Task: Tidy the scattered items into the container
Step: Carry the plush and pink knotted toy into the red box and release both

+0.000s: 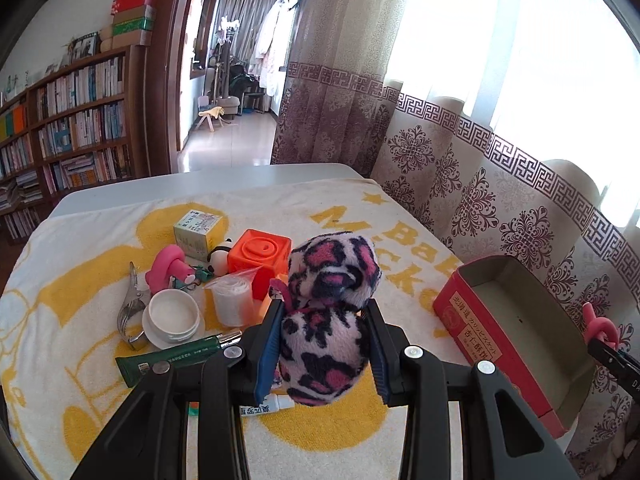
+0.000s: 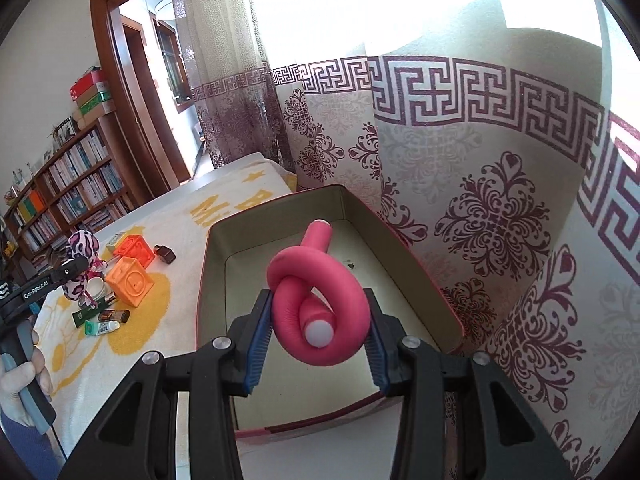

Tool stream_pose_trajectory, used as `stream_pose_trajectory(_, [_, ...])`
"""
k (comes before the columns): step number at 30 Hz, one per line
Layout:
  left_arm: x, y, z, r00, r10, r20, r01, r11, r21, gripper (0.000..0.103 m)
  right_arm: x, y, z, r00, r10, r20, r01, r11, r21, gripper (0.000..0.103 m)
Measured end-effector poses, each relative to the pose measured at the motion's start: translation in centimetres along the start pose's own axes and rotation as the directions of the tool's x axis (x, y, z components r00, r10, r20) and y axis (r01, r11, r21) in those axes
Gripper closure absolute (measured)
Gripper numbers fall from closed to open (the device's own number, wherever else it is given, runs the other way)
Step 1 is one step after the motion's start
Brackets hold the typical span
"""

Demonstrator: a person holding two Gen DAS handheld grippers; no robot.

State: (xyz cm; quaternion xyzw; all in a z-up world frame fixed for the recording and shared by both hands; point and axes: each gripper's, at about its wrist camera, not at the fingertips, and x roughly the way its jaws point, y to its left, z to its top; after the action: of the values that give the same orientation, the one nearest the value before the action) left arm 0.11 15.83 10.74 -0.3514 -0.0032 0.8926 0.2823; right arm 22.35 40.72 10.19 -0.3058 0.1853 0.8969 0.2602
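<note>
The right gripper (image 2: 318,344) was clamped on a knotted pink roller (image 2: 316,300) above the open box (image 2: 208,280), likely for dropping in. The left gripper (image 1: 324,344) pinched a leopard plush (image 1: 328,300) left of the box, lifted over the remaining clutter (image 1: 192,292).

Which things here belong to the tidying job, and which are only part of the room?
Job:
- red box, nothing in it yet
- leopard plush, in the left gripper
- knotted pink foam roller, in the right gripper above the box
- orange cubes, green tube, white jar, metal clip

Room only:
- bookshelf
- curtain
- towel
</note>
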Motion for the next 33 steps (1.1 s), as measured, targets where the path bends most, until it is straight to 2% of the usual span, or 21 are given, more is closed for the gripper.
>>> stream_pose_trajectory(4, [0.3,-3.7,0.3,0.998,-0.067,-0.018,0.068,0.997,0.032,0.063,0.4,-0.9,-0.3,0.999,-0.047,0.005,0.047,0.999,-0.007,0.057])
stream_pose_trajectory(9, [0.8,-8.0,0.3,0.99,-0.136,-0.039,0.139,0.988,0.073,0.063,0.5,-1.8,-0.3,0.998,-0.054,0.017,0.054,0.999,-0.004,0.057])
stream_pose_trajectory(21, [2.3,-15.0,-0.6,0.97,-0.22,-0.104,0.234,0.962,0.144,0.063,0.1,-3.7,-0.1,0.999,-0.032,0.039,0.031,0.999,0.03,0.057])
stream_pose_trajectory(28, [2.7,-18.4,-0.5,0.951,-0.275,-0.138,0.298,0.936,0.185,0.063,-0.1,-3.9,-0.1,0.999,-0.031,0.044,0.03,0.999,0.028,0.057])
stream_pose_trajectory(31, [2.7,-19.6,-0.1,0.935,-0.317,-0.16,0.344,0.92,0.186,0.062,0.1,-3.7,-0.2,0.999,-0.024,0.039,0.023,0.999,0.022,0.057])
stream_pose_trajectory(32, [2.6,-20.0,0.1,0.929,-0.331,-0.169,0.36,0.914,0.189,0.061,0.2,-3.7,-0.2,0.999,-0.022,0.036,0.021,1.0,0.02,0.056])
stream_pose_trajectory(33, [2.6,-20.4,0.2,0.923,-0.342,-0.176,0.373,0.908,0.19,0.049,0.2,-3.6,-0.3,0.999,-0.019,0.036,0.018,1.0,0.02,0.056])
